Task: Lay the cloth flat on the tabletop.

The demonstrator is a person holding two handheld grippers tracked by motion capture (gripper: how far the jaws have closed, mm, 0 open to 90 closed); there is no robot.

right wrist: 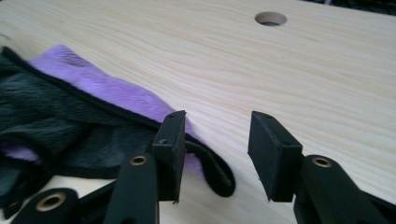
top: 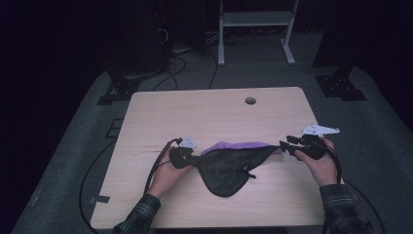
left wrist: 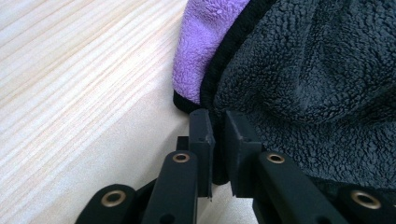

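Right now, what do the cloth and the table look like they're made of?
Cloth: apparently fleece or microfibre, with a nubby matte pile, dark grey on one face, purple on the other, black stitched edging. Table: pale wood or wood-look laminate, smooth, with straight grain lines.

Cloth (top: 226,168): fleece, dark grey face, purple underside, black trim. Lies crumpled on surface (top: 214,112), stretched sideways, well short of the surface's hole (top: 250,101).
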